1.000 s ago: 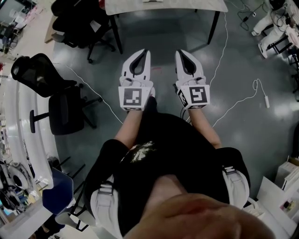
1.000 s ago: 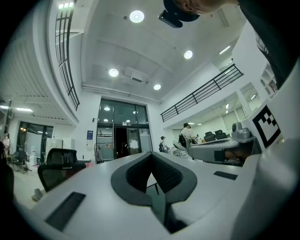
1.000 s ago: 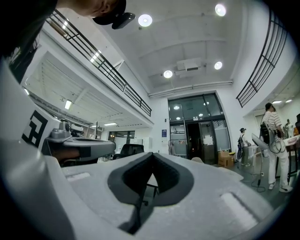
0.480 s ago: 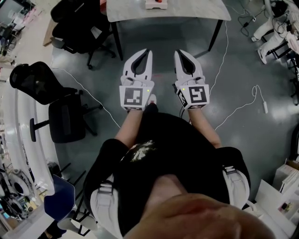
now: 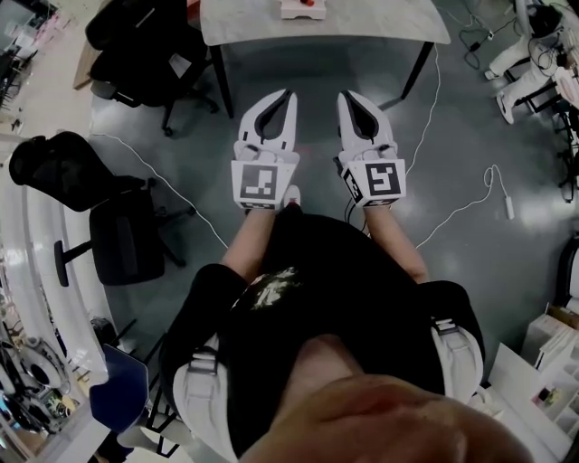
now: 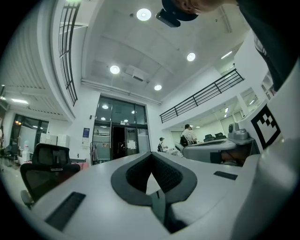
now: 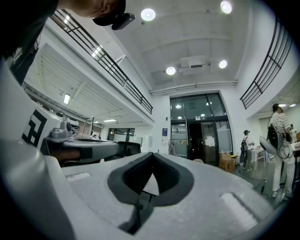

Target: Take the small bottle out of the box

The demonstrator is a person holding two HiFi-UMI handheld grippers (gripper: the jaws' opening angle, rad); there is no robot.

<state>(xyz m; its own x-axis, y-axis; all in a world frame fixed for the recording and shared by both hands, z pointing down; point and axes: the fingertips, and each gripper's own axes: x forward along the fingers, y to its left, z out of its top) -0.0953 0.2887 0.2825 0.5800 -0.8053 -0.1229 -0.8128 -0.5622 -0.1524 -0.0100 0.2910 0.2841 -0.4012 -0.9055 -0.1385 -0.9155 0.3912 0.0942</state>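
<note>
Honestly, with my left hand-held gripper (image 5: 290,93) and right hand-held gripper (image 5: 344,96) both closed on nothing, misjudged reach could ram the table (image 5: 362,25).

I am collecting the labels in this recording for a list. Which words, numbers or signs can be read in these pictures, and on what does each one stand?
No words or numbers can be read.
Black-and-white square marker on the left claw, another on the right claw: patterns only, no letters.
Small blue sign beside the dark glass door: too small to read.
White paper sheet on that door: blurred.
</note>
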